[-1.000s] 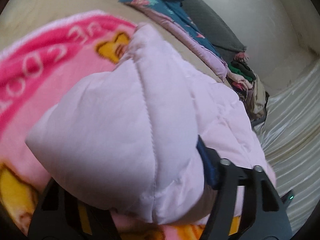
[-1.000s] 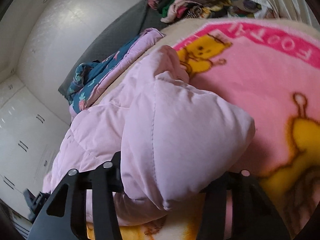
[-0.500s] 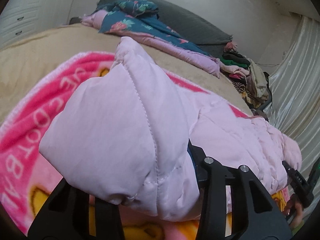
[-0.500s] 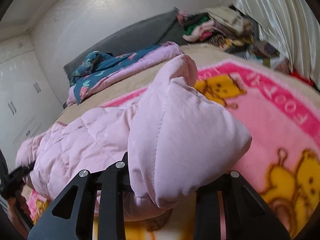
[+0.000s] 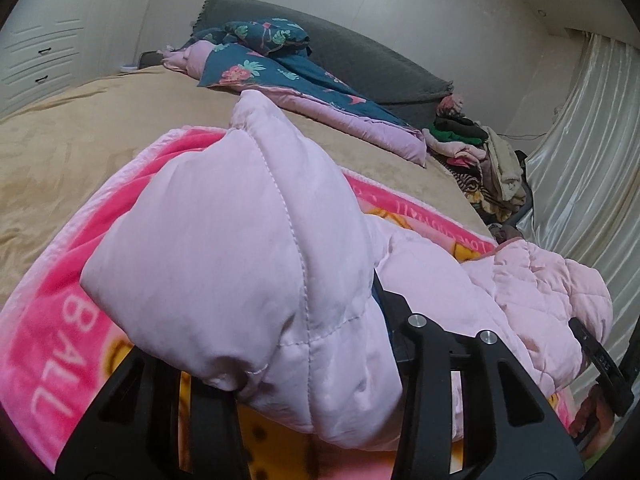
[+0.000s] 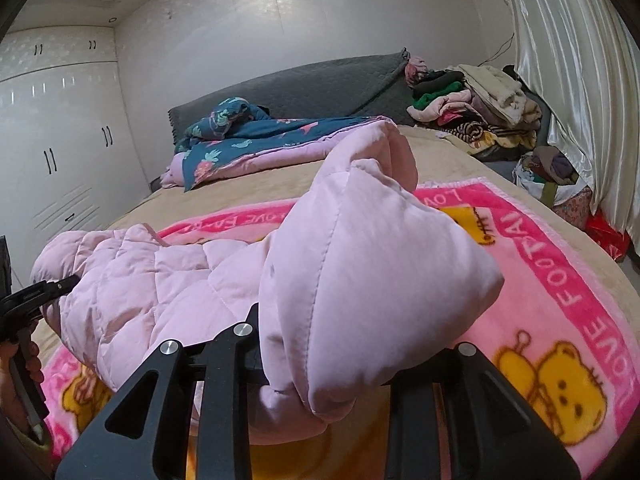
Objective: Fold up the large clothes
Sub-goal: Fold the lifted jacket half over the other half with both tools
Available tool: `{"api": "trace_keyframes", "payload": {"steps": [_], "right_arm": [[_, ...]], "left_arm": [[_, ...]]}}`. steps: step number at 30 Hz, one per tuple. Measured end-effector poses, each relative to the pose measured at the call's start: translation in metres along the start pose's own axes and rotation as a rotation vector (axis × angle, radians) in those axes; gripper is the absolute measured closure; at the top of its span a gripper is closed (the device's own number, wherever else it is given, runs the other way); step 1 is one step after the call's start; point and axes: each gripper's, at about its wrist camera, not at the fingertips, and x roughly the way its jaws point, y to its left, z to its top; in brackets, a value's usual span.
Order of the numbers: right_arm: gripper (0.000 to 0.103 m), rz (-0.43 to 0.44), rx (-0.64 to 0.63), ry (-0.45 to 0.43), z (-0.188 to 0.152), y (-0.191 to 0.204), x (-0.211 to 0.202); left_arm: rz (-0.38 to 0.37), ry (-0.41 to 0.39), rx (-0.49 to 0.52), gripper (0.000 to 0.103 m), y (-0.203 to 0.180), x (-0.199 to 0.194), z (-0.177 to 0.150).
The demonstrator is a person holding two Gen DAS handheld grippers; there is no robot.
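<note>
A pale pink quilted jacket (image 5: 248, 264) is held up over a pink cartoon blanket (image 6: 560, 320) on the bed (image 5: 80, 140), its far end resting on the blanket. The left gripper (image 5: 316, 364) pinches one padded corner of it and the right gripper (image 6: 340, 360) pinches another, each with its jaws closed on the fabric. Behind lie a blue flowered quilt (image 5: 280, 60), a grey headboard (image 6: 312, 84), a heap of clothes (image 6: 472, 100), a curtain (image 5: 580, 160) and white wardrobes (image 6: 60, 140).
</note>
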Motion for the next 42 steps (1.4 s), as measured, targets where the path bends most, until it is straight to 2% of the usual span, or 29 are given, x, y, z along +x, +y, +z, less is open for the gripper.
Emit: {"api": "trace_keyframes", "payload": {"steps": [14, 42], "right_arm": [[0.077, 0.004, 0.012, 0.01, -0.022, 0.007, -0.042], [0.077, -0.009, 0.026, 0.031, -0.063, -0.001, -0.081]], "left_arm": [[0.009, 0.012, 0.007, 0.07, 0.008, -0.04, -0.019], [0.053, 0.049, 0.059, 0.069, 0.017, -0.068, -0.054]]}}
